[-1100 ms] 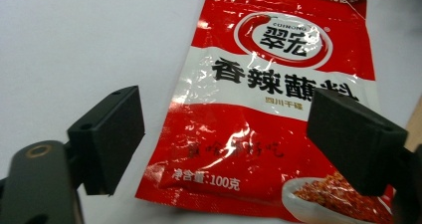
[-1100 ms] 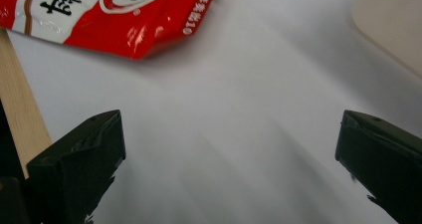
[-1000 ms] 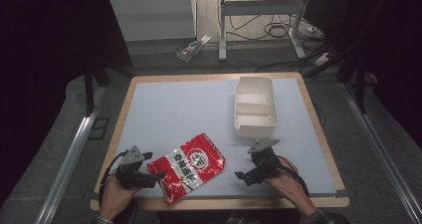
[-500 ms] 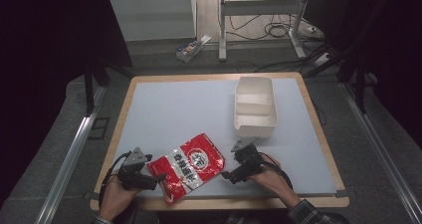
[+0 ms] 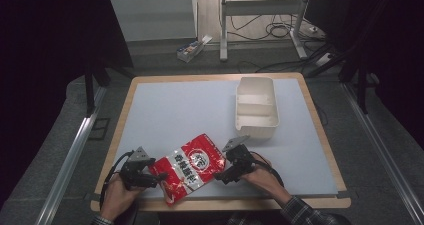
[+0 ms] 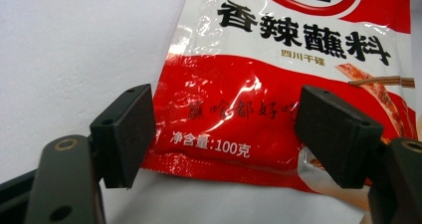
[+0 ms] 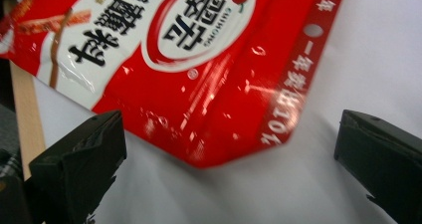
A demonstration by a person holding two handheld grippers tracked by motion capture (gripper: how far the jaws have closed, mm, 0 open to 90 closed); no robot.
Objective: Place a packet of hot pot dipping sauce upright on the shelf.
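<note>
1. Sachet (image 5: 192,165): glossy red, white band, black characters, red-and-white round logo.
2. Worktop (image 5: 175,115): pale grey-blue mat, light wood rim.
3. Divided tray (image 5: 256,110): cream.
4. Hand-held gripper (image 6: 234,134) jaws: matte black.

pouch: glossy red-and-white plastic seasoning pouch (image 7: 199,59) lying flat, corner poking toward the camera
claw: right claw (image 7: 229,164) wide apart, jaws either side of that corner, not touching
table: pale grey table (image 7: 378,59), wooden edge at left

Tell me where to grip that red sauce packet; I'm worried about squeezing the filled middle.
Take the red packet by its flat sealed edges, coming in level with the table from either end. It lies flat on the white mat, so only the thin rims fit between jaws. The left gripper already straddles one end, jaws closing in but not pressing; the right gripper faces a corner, open.
</note>
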